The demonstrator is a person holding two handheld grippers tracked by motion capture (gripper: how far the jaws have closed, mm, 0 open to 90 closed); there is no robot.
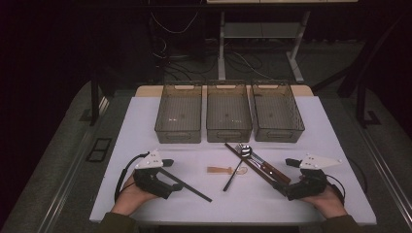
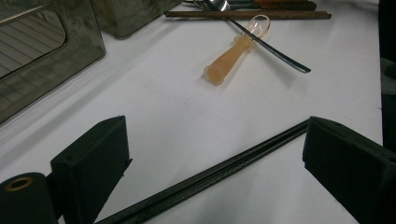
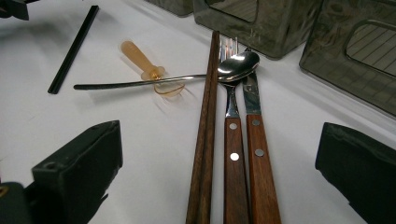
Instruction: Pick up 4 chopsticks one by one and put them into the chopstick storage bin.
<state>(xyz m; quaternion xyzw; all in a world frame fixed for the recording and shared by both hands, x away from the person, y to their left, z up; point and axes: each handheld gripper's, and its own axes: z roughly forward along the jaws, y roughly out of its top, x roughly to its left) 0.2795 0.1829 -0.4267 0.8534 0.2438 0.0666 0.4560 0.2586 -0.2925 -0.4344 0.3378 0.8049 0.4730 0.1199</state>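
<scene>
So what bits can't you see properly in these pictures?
- Black chopstick: its near end runs off the bottom edge of the left gripper view.
- Fork and knife: handle ends cut off at the bottom of the right gripper view.
- Fork tines: partly hidden by the spoon.

Glossy metal spoon (image 3: 236,65), wood-handled fork (image 3: 232,140), matt black chopstick (image 2: 210,175), translucent plastic bins (image 1: 228,116)

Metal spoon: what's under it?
The metal spoon has its bowl on the wooden-handled fork, hiding part of the tines. Its dark handle crosses over the brown chopsticks and the translucent orange spoon.
</scene>
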